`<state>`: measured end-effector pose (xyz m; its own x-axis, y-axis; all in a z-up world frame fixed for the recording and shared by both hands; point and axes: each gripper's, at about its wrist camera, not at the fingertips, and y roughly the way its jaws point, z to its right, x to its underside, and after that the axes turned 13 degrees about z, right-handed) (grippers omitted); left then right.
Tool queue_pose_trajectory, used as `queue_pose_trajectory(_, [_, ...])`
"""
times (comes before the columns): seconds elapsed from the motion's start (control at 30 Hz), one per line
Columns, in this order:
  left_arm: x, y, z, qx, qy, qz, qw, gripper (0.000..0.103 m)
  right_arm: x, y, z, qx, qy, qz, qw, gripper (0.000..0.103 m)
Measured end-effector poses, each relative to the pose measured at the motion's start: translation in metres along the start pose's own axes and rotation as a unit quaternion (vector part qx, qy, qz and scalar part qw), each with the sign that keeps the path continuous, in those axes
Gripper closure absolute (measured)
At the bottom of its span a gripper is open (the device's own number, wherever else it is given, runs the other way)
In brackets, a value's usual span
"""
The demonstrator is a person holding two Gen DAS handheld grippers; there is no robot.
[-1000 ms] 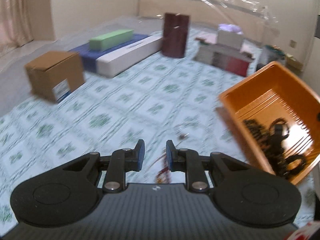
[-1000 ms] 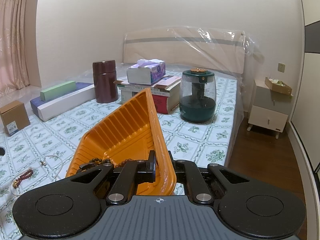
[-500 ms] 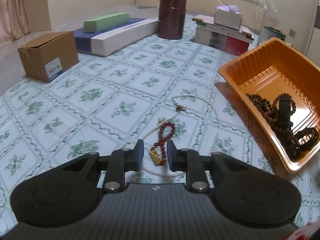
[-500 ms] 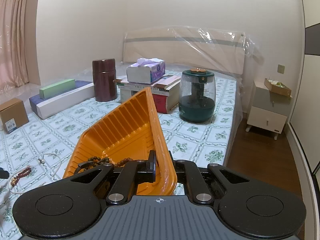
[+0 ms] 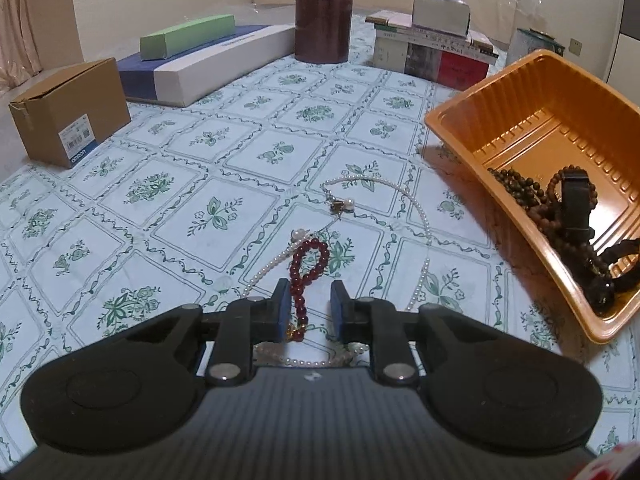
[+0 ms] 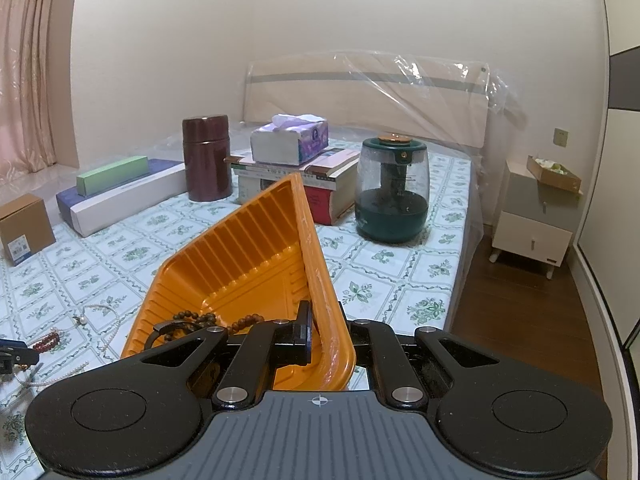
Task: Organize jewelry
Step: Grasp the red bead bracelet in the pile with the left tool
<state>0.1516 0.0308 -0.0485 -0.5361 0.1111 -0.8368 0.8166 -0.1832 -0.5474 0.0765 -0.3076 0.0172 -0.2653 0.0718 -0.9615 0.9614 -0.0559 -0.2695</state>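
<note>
My left gripper (image 5: 306, 304) is open, low over the bed sheet, with its jaws on either side of a dark red bead bracelet (image 5: 306, 270). A white pearl necklace (image 5: 416, 216) lies looped around and under the bracelet. My right gripper (image 6: 324, 332) is shut on the rim of the orange tray (image 6: 256, 248) and holds it tilted. The tray (image 5: 532, 120) holds several dark bead bracelets (image 5: 560, 216) at its low end. The bracelet (image 6: 46, 340) and necklace (image 6: 108, 320) also show at the left of the right wrist view.
On the patterned sheet stand a cardboard box (image 5: 68, 108), a long white-and-blue box with a green box on it (image 5: 208, 60), a dark red canister (image 5: 322, 22), stacked books with a tissue box (image 5: 436, 48), and a green humidifier (image 6: 392, 192). A nightstand (image 6: 536, 216) stands past the bed's right edge.
My left gripper has swung down and forward over the red bracelet, and its jaws now stand around it. The right gripper and the tray have barely moved.
</note>
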Motion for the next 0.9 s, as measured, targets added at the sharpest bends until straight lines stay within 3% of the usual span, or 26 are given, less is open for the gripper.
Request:
queue_pose_trajectory(0.23, [0.003,0.007,-0.002,-0.007,0.000,-0.008,0.9999,0.091,0.000,0.000,0.000,0.000,0.000,0.000,1.000,0.095])
queue_pose_trajectory(0.33, [0.002,0.008,-0.002,-0.009,0.003,-0.010,0.9999,0.099,0.000,0.000,0.000,0.000,0.000,0.000,1.000,0.095])
queue_pose_trajectory(0.47, [0.000,0.005,-0.004,-0.008,0.001,-0.011,0.9999,0.099,0.000,0.000,0.000,-0.001,0.000,0.000,1.000,0.095])
queue_pose_trajectory(0.9, [-0.050,-0.035,-0.010,0.020,-0.017,0.044,0.9987,0.099,-0.003,0.000,-0.001,-0.005,0.000,0.003,1.000,0.095])
